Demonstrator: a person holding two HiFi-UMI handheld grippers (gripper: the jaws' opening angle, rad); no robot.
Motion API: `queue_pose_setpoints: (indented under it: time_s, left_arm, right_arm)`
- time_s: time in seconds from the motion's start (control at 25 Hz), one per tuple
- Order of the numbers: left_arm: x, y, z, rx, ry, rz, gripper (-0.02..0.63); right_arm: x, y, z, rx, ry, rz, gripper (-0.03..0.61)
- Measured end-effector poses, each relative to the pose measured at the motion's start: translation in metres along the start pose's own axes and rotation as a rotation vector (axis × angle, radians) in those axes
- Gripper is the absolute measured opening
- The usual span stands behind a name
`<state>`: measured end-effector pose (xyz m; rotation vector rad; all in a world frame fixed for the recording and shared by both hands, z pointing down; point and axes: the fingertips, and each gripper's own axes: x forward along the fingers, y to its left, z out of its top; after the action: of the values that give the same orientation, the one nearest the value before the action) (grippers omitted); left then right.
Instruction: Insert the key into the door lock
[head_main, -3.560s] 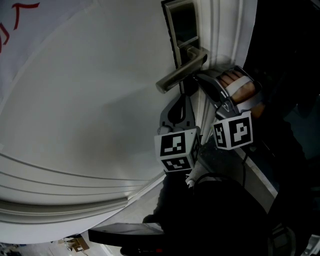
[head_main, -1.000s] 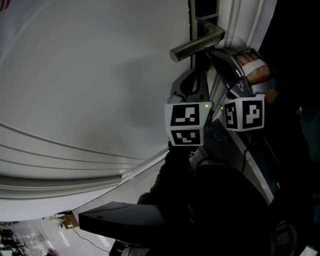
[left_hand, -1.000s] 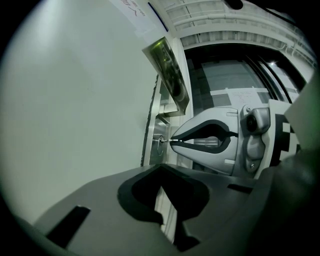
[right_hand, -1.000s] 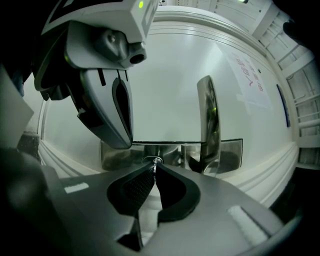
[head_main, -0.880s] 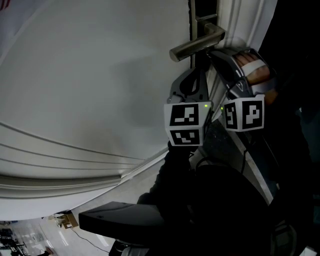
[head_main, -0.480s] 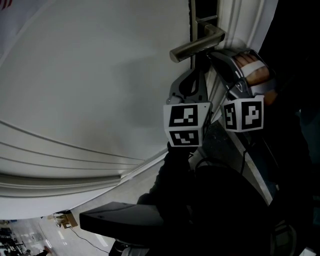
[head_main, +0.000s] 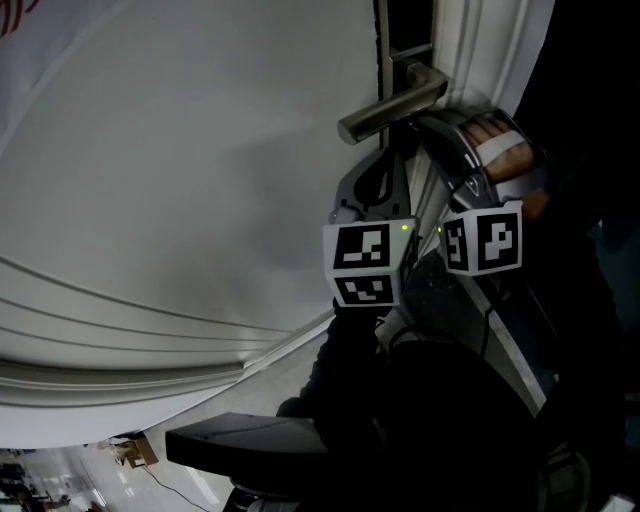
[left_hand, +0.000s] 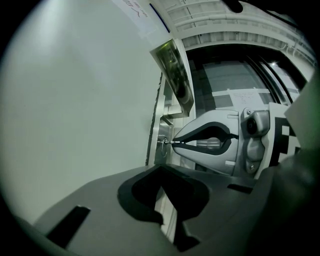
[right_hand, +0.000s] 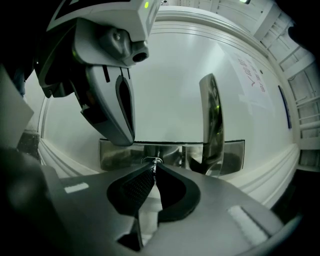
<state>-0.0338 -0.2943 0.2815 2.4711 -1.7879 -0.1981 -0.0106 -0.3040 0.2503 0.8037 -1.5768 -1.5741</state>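
Observation:
The steel lock plate sits on the white door, with the lever handle above the keyhole. My right gripper is shut on a small silver key. The key's tip is at the keyhole. From the left gripper view, the right gripper reaches in from the right, level with the lock. My left gripper is shut with nothing seen in it and hangs just beside the lock. In the head view both grippers point up under the handle.
The door's edge and white frame run up the right side. A hand holds the right gripper close to the frame. Dark floor and dark clothing fill the lower right. A paper notice is stuck on the door.
Both grippers stay under the handle at the lock. The head view has drifted a little, so handle and marker cubes sit slightly lower in the picture.

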Motion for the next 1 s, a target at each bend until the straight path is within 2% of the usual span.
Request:
queue_pose_setpoints:
  time_s: [0.52, 0.72, 1.0]
  left_arm:
    - [-0.001, 0.006, 0.0, -0.008, -0.007, 0.02, 0.002]
    - [-0.004, 0.005, -0.006, -0.038, 0.033, 0.025, 0.002]
    - [-0.003, 0.002, -0.01, -0.039, 0.045, 0.014, 0.002]
  right_arm:
    - [-0.002, -0.003, 0.002, 0.031, -0.019, -0.016, 0.015]
    - [-0.002, -0.003, 0.0, 0.144, -0.031, -0.018, 0.015]
    - [-0.019, 0.001, -0.014, 0.242, -0.03, -0.03, 0.015]
